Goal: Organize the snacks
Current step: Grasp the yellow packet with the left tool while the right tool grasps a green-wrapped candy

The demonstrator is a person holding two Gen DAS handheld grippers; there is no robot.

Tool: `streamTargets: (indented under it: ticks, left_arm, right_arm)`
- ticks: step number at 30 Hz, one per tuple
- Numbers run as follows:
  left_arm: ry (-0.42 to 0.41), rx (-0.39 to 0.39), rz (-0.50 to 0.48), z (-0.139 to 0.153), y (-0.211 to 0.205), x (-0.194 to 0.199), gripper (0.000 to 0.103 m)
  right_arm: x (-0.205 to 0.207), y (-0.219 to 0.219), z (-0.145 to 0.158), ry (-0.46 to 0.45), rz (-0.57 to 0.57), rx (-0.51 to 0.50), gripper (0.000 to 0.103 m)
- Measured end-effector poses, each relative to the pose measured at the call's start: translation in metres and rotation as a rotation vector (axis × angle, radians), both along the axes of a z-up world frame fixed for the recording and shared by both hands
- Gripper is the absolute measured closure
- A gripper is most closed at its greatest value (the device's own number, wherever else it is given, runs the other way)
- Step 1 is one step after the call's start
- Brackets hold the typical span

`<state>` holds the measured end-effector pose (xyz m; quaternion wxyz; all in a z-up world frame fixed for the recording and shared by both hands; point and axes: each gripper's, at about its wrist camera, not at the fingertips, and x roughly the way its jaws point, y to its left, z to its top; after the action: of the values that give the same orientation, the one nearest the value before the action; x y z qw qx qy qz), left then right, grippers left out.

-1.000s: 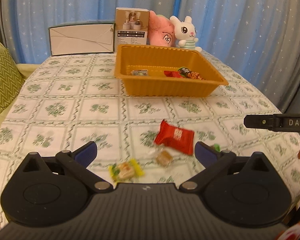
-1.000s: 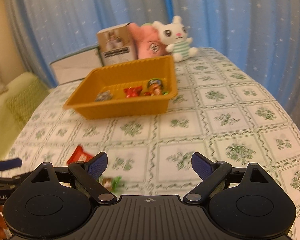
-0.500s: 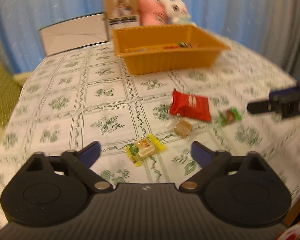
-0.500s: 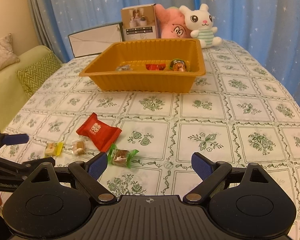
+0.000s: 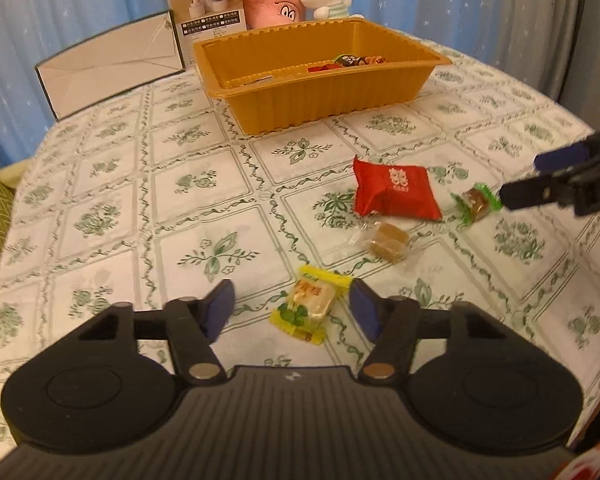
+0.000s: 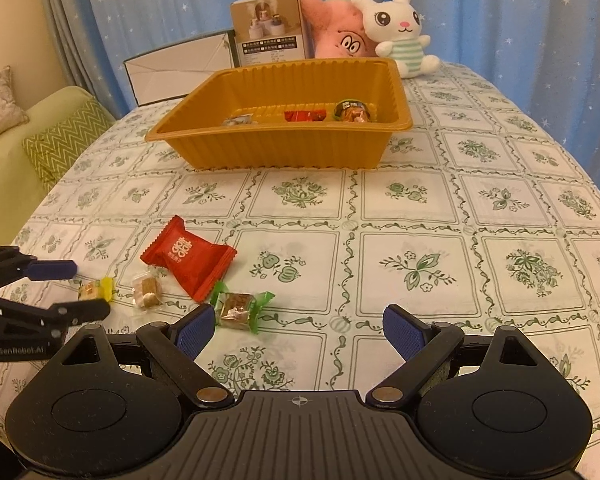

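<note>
An orange tray [image 5: 332,92] [image 6: 280,152] holds a few snacks at the table's far side. Loose on the cloth lie a red packet [image 5: 394,194] [image 6: 188,256], a clear-wrapped brown candy [image 5: 388,238] [image 6: 147,292], a green-wrapped candy [image 5: 476,204] [image 6: 240,306] and a yellow-wrapped candy [image 5: 306,304] [image 6: 94,290]. My left gripper [image 5: 292,310] [image 6: 88,288] is open, its fingers on either side of the yellow candy. My right gripper [image 6: 298,330] [image 5: 528,178] is open; the green candy lies just past its left fingertip.
A white box [image 5: 108,64], a product carton [image 6: 268,36], a pink plush [image 6: 338,36] and a white rabbit plush [image 6: 400,28] stand behind the tray. A green sofa with cushions [image 6: 56,140] is beyond the table's left edge. Blue curtains hang behind.
My left gripper has moved forward and down so its fingers flank the yellow candy. My right gripper has come closer to the green candy.
</note>
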<state>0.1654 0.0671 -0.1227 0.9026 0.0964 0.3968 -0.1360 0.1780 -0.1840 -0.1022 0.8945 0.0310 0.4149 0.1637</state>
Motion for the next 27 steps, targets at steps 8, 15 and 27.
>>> streamTargets:
  ticks: [8, 15, 27]
  left_arm:
    - [0.012, -0.027, -0.004, 0.002, -0.011, -0.006, 0.083]
    - [0.012, -0.057, 0.072, 0.003, -0.009, -0.011, 0.084]
    - [0.0, -0.12, 0.12, 0.009, -0.008, -0.004, 0.084]
  right_arm:
    - [0.001, 0.006, -0.001, -0.003, 0.012, 0.001, 0.013]
    - [-0.001, 0.012, 0.001, -0.019, 0.054, -0.005, 0.013]
    - [0.008, 0.029, -0.011, 0.004, 0.016, 0.032, 0.031]
